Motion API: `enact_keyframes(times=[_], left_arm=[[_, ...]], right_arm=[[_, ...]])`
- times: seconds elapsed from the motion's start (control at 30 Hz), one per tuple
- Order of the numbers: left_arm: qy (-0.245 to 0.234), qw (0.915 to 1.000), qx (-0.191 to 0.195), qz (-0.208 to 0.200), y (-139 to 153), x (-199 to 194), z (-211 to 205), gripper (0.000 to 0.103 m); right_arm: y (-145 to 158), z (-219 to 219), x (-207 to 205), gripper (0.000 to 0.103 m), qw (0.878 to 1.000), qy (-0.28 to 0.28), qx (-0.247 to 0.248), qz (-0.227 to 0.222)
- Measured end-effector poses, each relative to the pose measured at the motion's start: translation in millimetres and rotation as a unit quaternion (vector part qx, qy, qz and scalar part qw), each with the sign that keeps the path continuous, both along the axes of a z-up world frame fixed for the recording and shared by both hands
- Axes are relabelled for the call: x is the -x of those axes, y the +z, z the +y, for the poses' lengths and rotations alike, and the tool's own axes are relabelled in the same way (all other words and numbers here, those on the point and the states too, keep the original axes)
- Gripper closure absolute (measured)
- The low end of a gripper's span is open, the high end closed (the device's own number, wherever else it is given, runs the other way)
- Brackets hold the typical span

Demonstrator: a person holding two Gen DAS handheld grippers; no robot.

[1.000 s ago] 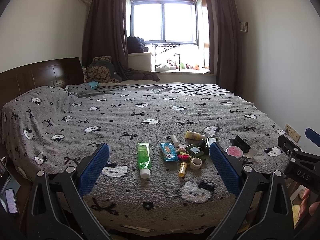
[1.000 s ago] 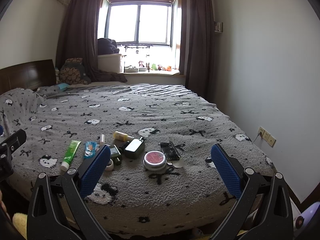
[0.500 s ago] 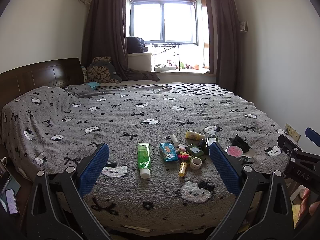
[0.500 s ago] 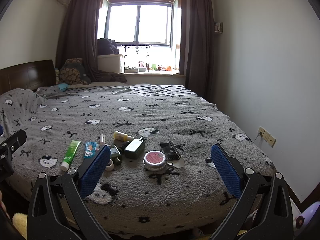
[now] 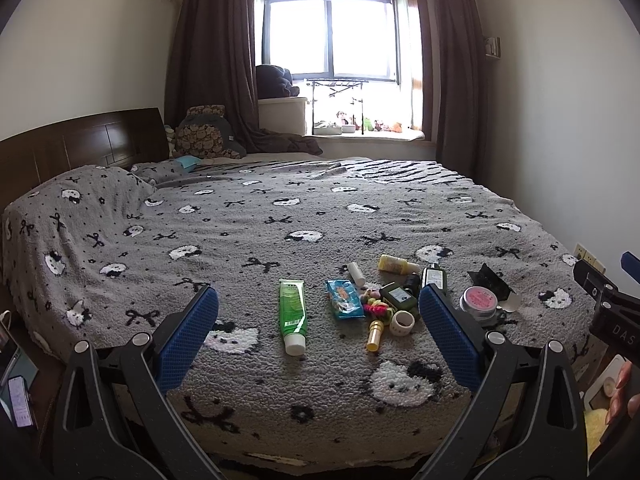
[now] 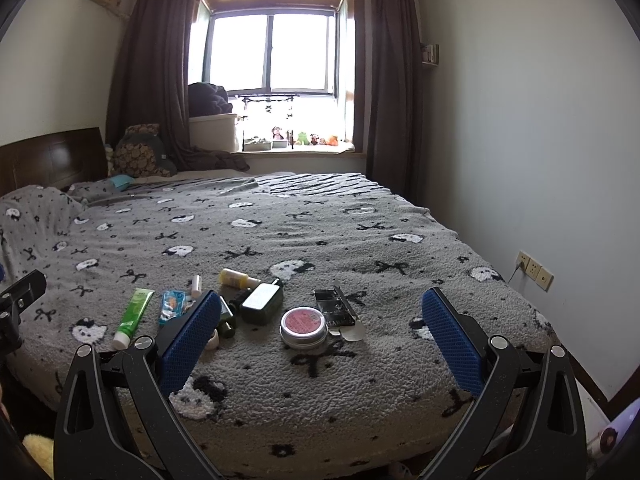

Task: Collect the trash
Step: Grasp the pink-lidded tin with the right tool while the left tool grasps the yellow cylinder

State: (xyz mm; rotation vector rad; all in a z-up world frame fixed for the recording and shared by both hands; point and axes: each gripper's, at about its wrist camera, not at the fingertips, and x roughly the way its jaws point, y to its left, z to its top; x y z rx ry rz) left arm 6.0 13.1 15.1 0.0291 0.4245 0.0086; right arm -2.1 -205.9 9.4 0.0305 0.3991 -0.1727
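Hovering off the near edge of the bed (image 5: 160, 240), both tools wait with nothing between their fingers: the left gripper (image 5: 318, 334) stands wide, and the right gripper (image 6: 320, 334) is just as wide. I judge the collecting has not started; the next move calls for choosing one piece and lowering a gripper onto it.

All of the litter sits together near that near edge. Counted: one green tube (image 5: 293, 314), one blue wrapper (image 5: 344, 298), one yellow bottle (image 5: 394, 264), one small white tube (image 5: 356, 273), one gold-capped stick (image 5: 375, 334), one white ring (image 5: 403, 322), two dark green bottles (image 6: 262, 303), one pink-lidded tin (image 6: 303, 326), and one black packet (image 6: 334, 306). Which count as trash, I cannot tell.
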Motion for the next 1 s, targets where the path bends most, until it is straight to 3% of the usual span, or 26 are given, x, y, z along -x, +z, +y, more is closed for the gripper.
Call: enact_keyframes(times=[0.17,0.43,0.6,0.8,0.87,0.93,1.0], left_arm=[[-0.002,0.9998,0.000,0.018,-23,-19,5,0.008],[-0.020,0.9966,0.004,0.080,-74,-54,2,0.008],[-0.035,0.9925,0.002,0.117,-110,-76,-6,0.016],[-0.077,0.9827,-0.008,0.168,-151,-100,-30,0.024],[-0.090,0.9797,-0.004,0.179,-160,-106,-37,0.028],[-0.100,0.9768,0.005,0.189,-168,-115,-41,0.035],[-0.106,0.9742,0.011,0.199,-174,-122,-44,0.038]], right_arm=[[-19,-5,-15,0.003,1.000,-0.006,0.008,0.012],[-63,-12,-48,0.003,0.998,0.006,-0.004,0.063],[-93,-20,-69,0.003,0.996,0.012,-0.017,0.085],[-133,-22,-102,0.003,0.989,0.032,-0.021,0.142],[-146,-25,-112,0.010,0.984,0.051,-0.048,0.161],[-157,-27,-121,0.025,0.980,0.060,-0.073,0.177],[-166,-28,-128,0.026,0.977,0.062,-0.079,0.189]])
